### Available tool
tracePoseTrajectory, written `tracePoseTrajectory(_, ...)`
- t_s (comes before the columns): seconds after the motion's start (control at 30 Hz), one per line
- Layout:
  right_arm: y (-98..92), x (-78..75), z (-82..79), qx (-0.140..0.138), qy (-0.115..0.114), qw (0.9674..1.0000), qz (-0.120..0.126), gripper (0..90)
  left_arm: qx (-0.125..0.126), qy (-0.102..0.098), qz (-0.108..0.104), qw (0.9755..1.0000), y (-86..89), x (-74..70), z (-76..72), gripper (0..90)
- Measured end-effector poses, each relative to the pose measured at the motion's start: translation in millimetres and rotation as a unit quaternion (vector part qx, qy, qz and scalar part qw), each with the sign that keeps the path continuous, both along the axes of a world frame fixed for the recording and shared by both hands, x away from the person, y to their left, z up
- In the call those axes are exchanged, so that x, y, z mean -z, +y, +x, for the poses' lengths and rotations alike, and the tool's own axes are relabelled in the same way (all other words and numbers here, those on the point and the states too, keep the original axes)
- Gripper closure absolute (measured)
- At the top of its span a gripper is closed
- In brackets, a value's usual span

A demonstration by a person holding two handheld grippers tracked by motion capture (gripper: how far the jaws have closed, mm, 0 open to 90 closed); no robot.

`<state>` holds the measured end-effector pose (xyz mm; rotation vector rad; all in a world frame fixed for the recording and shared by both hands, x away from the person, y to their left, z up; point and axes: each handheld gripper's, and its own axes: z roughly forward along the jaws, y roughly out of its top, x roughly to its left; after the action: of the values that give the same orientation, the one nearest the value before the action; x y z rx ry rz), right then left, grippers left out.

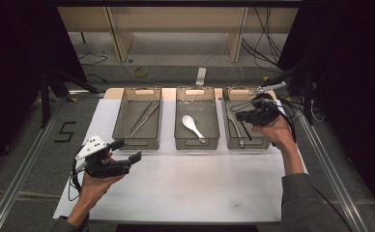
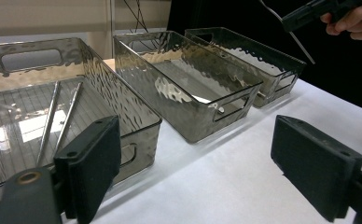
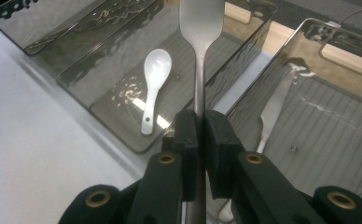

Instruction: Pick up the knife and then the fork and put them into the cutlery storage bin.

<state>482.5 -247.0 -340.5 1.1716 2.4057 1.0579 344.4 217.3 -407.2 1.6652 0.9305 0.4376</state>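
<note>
Fork handle (image 3: 200, 28) clamped in right gripper (image 3: 201, 122) at 1 o'clock; middle bin (image 1: 196, 141) holds white spoon (image 1: 192, 126) (left gripper (image 2: 195, 161) wide open, empty).

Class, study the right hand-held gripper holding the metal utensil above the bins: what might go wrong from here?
1. The right hand-held gripper pinches the flat silver metal utensil by its narrow handle alone, so it may swivel or slip out.
2. The utensil juts past the rim of the right smoky clear plastic bin; lowered carelessly, it may knock the wall.
3. Another silver utensil already lies inside; dropping onto it may make both skid.
</note>
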Motion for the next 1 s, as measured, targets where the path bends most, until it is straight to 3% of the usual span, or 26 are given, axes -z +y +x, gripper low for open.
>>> tracePoseTrajectory(0.5, -3.0, 1.2, 22.4, 0.041, 0.0, 0.999, 0.017, 84.8, 0.0, 0.0, -0.001, 1.0, 1.0, -0.1, 0.4, 15.7)
tracePoseTrajectory(1.0, -9.4, 9.2, 35.2, 0.078, -0.002, 0.9968, 0.015, 84.8, 0.0, 0.0, 0.001, 1.0, 1.3, -0.2, 0.3, 15.7)
